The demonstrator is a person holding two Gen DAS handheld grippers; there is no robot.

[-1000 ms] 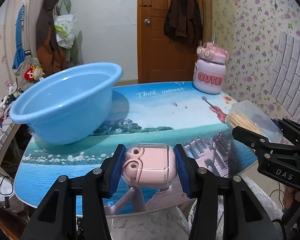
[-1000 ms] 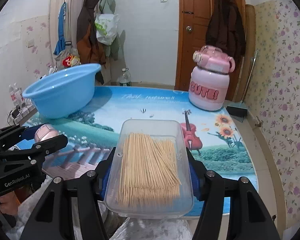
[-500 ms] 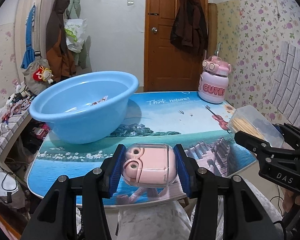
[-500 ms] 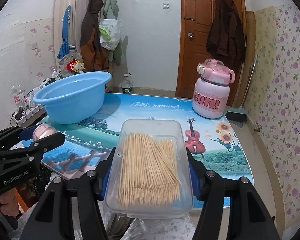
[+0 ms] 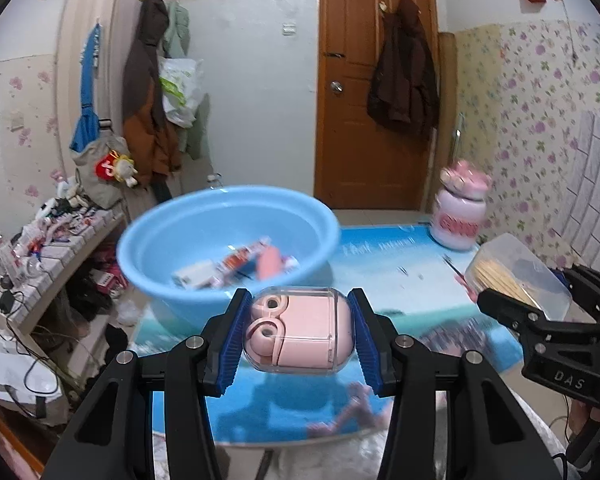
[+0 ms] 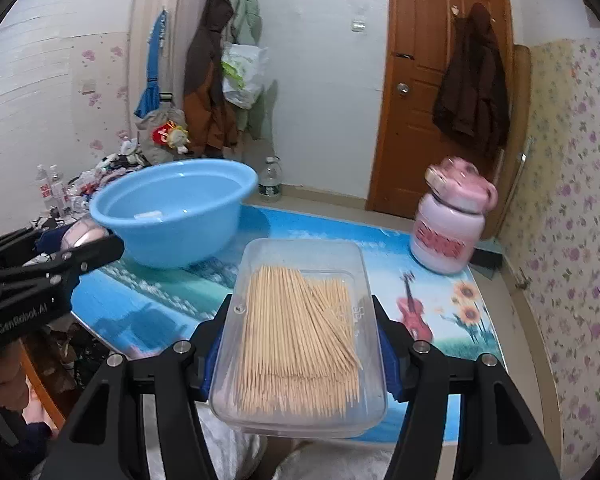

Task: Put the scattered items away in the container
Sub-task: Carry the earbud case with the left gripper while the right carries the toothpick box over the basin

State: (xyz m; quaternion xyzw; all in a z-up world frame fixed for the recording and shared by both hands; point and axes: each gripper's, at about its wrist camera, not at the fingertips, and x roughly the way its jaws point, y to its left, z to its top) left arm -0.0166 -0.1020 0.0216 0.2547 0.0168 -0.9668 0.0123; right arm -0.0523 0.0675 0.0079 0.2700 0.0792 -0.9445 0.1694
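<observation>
Both hands have risen over the last second, so each wrist view now looks down into the round light-blue plastic basin [image 5: 228, 240] instead of at its outer wall. It stands near the far left corner of the worktop [image 6: 380, 248], a top covered with a glossy printed seaside picture. A few small packets and a pink item lie in the basin's bottom; they are too blurred to name.

A pink and white lidded jar with red lettering [image 6: 450, 220] stands at the far right corner, well apart from the basin.

Above the near edge, the right claw [image 6: 296, 344] is clamped across the width of a clear rectangular plastic box full of wooden toothpicks [image 6: 298, 336], its blue pads pressing the two long walls. I judge the box light, but its thin walls will flex and are slick, and a lid cannot be made out. It should stay level with only moderate squeeze, or the sticks could spill.

Also off the worktop, above the near left edge and short of the basin, the left claw [image 5: 298, 330] is clamped on a small pink earbud case in a clear hard shell [image 5: 300, 330], its ribbed blue pads on the two flat sides. That case looks light, stiff and smooth; the side grip at mid-height suits it, since the rounded top and bottom would slip.

Both things have yet to reach the basin.
</observation>
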